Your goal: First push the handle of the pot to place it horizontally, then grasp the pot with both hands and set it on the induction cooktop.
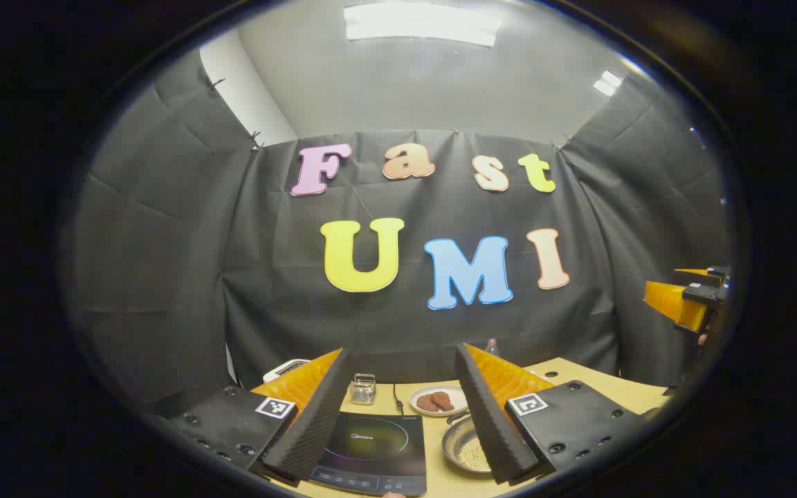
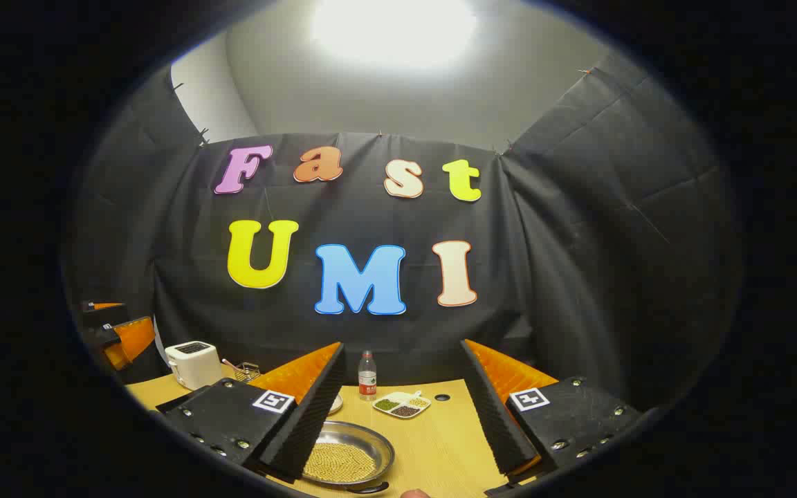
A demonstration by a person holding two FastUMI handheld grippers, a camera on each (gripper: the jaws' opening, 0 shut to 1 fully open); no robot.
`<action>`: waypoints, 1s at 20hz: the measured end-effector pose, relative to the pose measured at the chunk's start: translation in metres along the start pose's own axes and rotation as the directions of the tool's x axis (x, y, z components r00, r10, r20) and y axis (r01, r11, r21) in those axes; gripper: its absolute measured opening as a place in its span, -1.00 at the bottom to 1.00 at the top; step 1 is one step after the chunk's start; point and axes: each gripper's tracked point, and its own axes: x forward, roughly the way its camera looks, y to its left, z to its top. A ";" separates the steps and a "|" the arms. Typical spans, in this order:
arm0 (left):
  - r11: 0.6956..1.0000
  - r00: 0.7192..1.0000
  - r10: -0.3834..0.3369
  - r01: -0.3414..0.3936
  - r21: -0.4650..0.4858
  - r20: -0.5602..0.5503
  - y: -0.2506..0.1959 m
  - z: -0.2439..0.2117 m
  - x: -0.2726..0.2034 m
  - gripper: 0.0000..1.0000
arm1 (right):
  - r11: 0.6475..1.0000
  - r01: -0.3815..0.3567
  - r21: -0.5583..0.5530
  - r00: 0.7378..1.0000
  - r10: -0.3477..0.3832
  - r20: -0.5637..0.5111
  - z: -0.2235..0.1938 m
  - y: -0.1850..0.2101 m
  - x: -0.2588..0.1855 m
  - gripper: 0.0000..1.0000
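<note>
So both my tongs are spread wide open, holding nothing, up above the table [image 2: 440, 443]. In the left gripper view, left tongs [image 1: 402, 408] frame the induction cooktop [image 1: 371, 453] bottom centre, with the pot [image 1: 466, 449] just right of it, apart. In the right gripper view, right tongs [image 2: 402, 415] sit over the pot [image 2: 346, 456], bottom centre, full of yellowish grains.

A staged recording booth mocked up as a kitchen: black cloth walls [image 2: 578, 228] pinned around a wooden table [image 2: 440, 443] bearing an induction cooktop [image 1: 374, 446], a toaster [image 2: 193, 363], a pot [image 2: 346, 456] and a divided dish of beans [image 2: 402, 404].
</note>
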 end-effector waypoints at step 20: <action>1.000 1.000 0.002 -0.002 0.011 -0.003 0.009 -0.005 0.009 0.87 | 1.000 -0.006 0.000 0.997 0.006 -0.072 -0.021 0.008 0.011 0.95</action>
